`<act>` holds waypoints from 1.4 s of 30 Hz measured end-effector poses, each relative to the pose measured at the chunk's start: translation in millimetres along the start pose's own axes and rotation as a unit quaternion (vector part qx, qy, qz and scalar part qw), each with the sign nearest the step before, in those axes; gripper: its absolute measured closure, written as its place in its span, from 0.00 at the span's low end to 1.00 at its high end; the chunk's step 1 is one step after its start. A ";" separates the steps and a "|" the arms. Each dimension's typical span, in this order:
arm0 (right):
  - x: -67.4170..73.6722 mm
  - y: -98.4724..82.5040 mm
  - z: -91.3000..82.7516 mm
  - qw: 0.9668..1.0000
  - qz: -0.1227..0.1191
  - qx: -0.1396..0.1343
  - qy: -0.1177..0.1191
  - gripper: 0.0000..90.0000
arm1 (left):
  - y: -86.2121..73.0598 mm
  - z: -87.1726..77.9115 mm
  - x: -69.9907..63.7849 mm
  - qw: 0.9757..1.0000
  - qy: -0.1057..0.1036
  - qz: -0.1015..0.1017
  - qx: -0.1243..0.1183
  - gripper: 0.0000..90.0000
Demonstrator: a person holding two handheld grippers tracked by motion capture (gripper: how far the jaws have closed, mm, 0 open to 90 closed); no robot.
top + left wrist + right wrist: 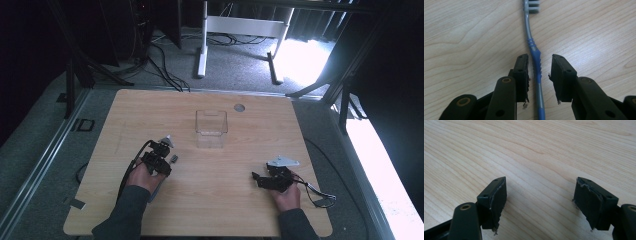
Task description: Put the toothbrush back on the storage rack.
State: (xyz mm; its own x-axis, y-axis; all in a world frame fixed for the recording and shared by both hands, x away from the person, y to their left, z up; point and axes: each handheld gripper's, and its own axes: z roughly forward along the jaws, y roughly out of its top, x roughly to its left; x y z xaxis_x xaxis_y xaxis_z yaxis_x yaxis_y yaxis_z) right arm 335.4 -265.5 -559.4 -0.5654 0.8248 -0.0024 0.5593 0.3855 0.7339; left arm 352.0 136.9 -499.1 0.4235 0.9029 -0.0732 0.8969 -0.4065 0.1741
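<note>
Black padded jaws of the left gripper point(539, 75) straddle the blue-and-grey plastic toothbrush point(535, 62), half-open, pads just short of its handle. It lies flat on the pale wooden table point(225, 200), long axis running straight away between the jaws, bristles far. Wide apart and empty, the right gripper point(540, 202) rests well away; a clear plastic box point(211, 129) stands beyond.

Blue-and-grey toothbrush point(535, 65) lies flat on the wooden table point(469, 37).
</note>
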 end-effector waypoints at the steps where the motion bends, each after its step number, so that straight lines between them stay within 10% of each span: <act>1: 0.0 0.0 0.0 1.000 0.000 0.000 0.000 0.29 | 0.2 0.4 0.0 1.000 0.000 0.001 0.002 0.75; 42: 0.1 0.0 -0.1 1.000 0.001 0.001 0.000 0.29 | 11.4 18.3 0.7 0.999 0.014 0.002 0.038 0.87</act>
State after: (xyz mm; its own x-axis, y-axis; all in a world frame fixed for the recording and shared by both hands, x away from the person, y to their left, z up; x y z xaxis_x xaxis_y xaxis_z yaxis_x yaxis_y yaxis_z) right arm 335.3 -265.5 -559.4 -0.5648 0.8253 -0.0015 0.5606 0.3850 0.7332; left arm 364.9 130.3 -515.2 0.4238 0.9046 -0.0453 0.9030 -0.4180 0.0995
